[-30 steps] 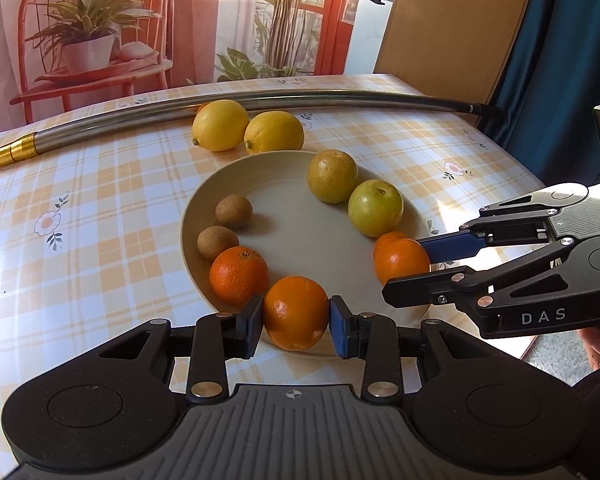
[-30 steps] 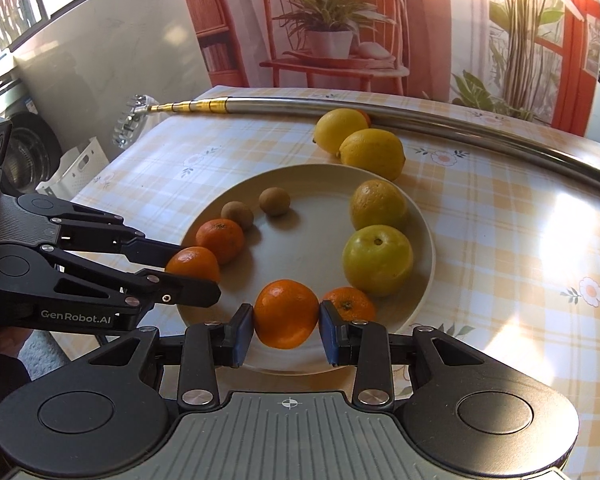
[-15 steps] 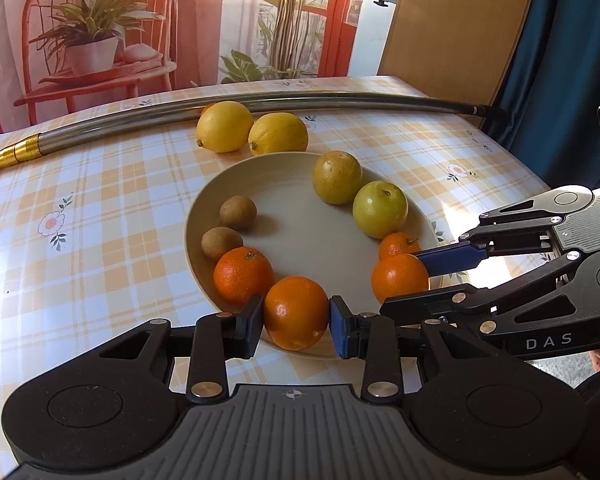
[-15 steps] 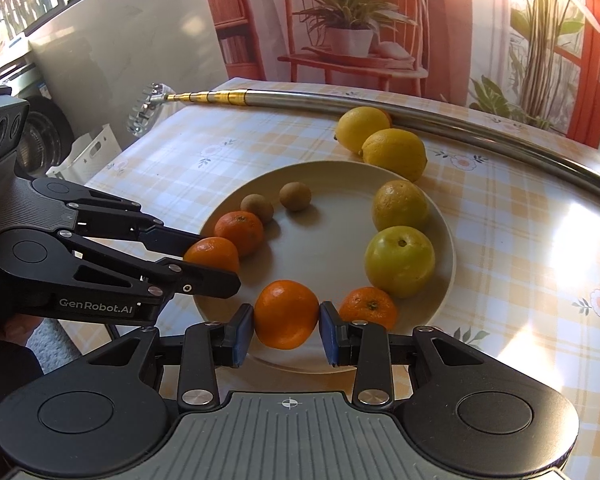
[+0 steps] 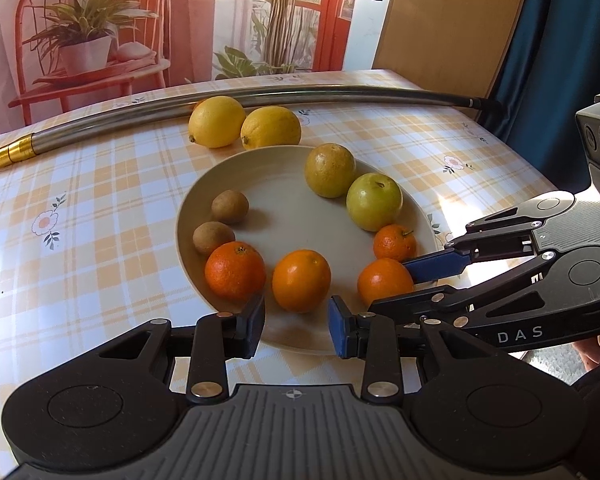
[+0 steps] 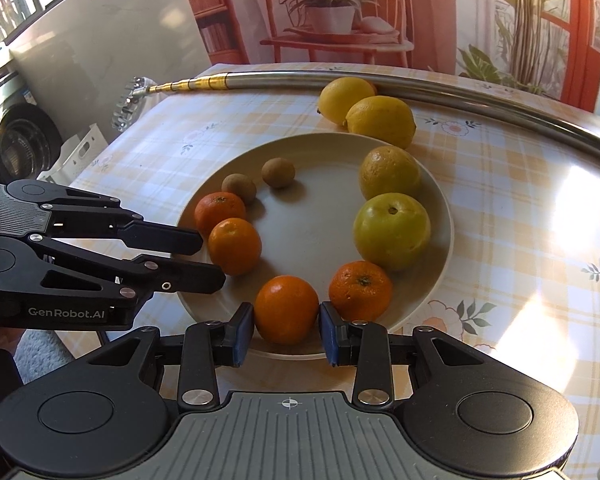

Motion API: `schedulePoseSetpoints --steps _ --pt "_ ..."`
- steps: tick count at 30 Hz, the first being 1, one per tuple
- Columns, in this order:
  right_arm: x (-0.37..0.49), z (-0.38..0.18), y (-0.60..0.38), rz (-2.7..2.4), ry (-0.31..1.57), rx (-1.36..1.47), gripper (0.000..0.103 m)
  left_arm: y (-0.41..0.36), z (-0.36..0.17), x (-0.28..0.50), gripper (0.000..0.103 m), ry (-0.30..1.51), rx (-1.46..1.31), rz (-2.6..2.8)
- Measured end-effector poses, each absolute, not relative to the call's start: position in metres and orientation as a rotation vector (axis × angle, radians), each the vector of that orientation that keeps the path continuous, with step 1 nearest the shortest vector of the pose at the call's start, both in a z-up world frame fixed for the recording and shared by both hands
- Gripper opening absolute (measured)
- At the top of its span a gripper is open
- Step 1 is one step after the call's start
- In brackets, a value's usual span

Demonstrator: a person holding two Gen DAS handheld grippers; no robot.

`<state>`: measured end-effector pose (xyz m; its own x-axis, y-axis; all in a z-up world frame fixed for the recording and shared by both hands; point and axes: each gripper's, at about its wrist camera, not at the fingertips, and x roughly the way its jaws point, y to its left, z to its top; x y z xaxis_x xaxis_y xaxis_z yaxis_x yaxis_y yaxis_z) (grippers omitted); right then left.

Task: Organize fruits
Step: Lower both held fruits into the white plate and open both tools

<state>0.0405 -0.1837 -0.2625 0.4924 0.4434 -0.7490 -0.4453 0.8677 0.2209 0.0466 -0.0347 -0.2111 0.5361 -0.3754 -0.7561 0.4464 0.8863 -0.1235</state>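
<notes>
Left tongs [image 5: 296, 316] stand part open at the near rim of the plate [image 5: 300, 216]; an orange [image 5: 301, 280] lies on the plate just ahead of the gap, clear of both pads, nothing held. Right tongs [image 6: 287, 328] are closed onto a second orange [image 6: 286, 307], both blue pads touching its sides, fruit at the plate's near edge. Plate sits on a table [image 5: 100, 208] w/ yellow-check cloth. Also on plate: a mandarin [image 5: 235, 270] touching the left orange's side, two small brown fruits [image 5: 230, 207] beyond it, a smaller mandarin [image 5: 394, 242] beside the right tongs' upper finger, a green-yellow round fruit [image 5: 374, 202] touching a dull yellow one [image 5: 330, 170]. Off the plate, at its far rim: two lemons [image 5: 217, 121] side by side on the cloth, resting against a long metal pole [image 5: 260, 94] that spans the table. Fruits form a ring around the bare plate centre. In the right wrist view the left tongs' fingers [image 6: 180, 236] reach in from the left, tips near the plate's rim, w/ a visible gap between them.
</notes>
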Motion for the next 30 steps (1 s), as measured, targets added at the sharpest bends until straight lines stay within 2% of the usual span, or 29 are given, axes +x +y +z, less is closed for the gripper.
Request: schedulePoseSetpoints --steps 13,30 --pt "0.038 -0.259 -0.179 0.545 0.885 -0.039 0.034 -0.034 -0.208 0.04 0.036 0.84 0.091 -0.478" --pt "0.031 -0.237 -0.187 0.493 0.734 -0.041 0.04 -0.024 -0.197 0.034 0.036 0.771 0.041 -0.409"
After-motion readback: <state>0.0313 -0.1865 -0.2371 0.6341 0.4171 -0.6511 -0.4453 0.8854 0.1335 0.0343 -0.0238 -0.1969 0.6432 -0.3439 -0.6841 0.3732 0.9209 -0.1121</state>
